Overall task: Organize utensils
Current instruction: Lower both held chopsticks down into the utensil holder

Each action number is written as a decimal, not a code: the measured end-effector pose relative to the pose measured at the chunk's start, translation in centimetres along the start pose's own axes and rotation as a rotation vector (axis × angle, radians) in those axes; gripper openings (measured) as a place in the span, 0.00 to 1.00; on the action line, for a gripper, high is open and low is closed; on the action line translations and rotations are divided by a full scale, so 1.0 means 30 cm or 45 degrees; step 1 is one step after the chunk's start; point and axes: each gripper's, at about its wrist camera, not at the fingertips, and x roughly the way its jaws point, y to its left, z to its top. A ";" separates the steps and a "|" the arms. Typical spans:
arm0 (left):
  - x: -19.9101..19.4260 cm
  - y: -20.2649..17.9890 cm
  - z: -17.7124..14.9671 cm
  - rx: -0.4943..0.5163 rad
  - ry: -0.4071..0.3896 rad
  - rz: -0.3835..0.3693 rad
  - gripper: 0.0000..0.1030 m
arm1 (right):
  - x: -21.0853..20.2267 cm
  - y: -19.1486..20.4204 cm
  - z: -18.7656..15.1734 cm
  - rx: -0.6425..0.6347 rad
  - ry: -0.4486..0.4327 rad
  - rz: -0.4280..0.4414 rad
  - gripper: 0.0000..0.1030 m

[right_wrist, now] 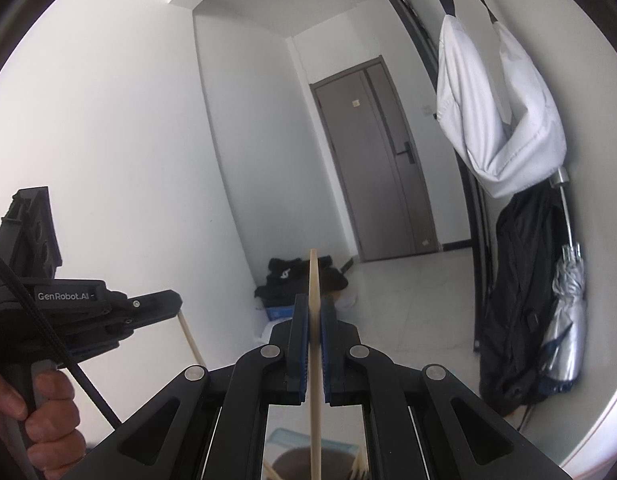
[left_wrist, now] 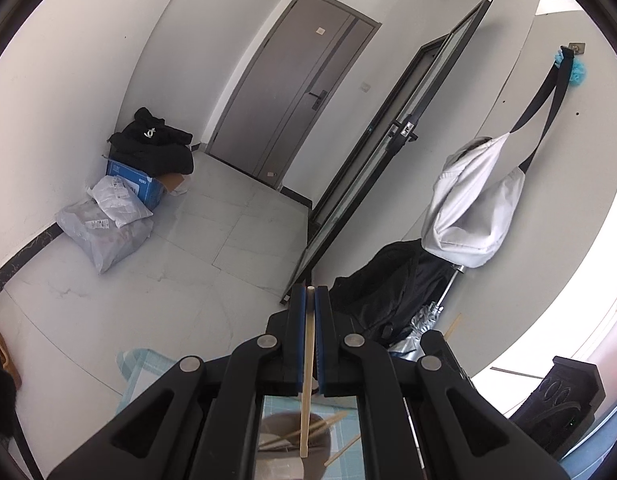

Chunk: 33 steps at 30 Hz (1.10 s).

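Two chopsticks are pinched: left hand-held gripper (left_wrist: 310,294) grips one (left_wrist: 307,376), right hand-held gripper (right_wrist: 313,304) another (right_wrist: 314,344).

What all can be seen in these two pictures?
chopstick in left tongs: one, pale wood, upright between pads.
chopstick in right tongs: one, pale wood, upright between pads.
loose chopsticks: several, pale, below.
grey door: one, closed, far end.
white bag: one, hanging on wall.
black backpack: one, under bag.
silver umbrella: one, beside backpack.
blue box: one, floor corner.
left tongs: black, shut.
right tongs: black, shut.
hand: one, gripping handle.
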 end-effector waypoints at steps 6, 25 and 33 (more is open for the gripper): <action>0.061 0.057 0.004 -0.035 0.010 0.017 0.00 | 0.104 -0.004 -0.023 -0.020 -0.018 -0.008 0.04; 0.110 0.091 -0.076 0.035 0.044 0.010 0.01 | 0.153 -0.003 -0.179 -0.045 0.056 -0.021 0.04; 0.093 0.077 -0.113 0.102 0.081 -0.017 0.01 | 0.113 0.010 -0.202 -0.107 0.148 0.031 0.04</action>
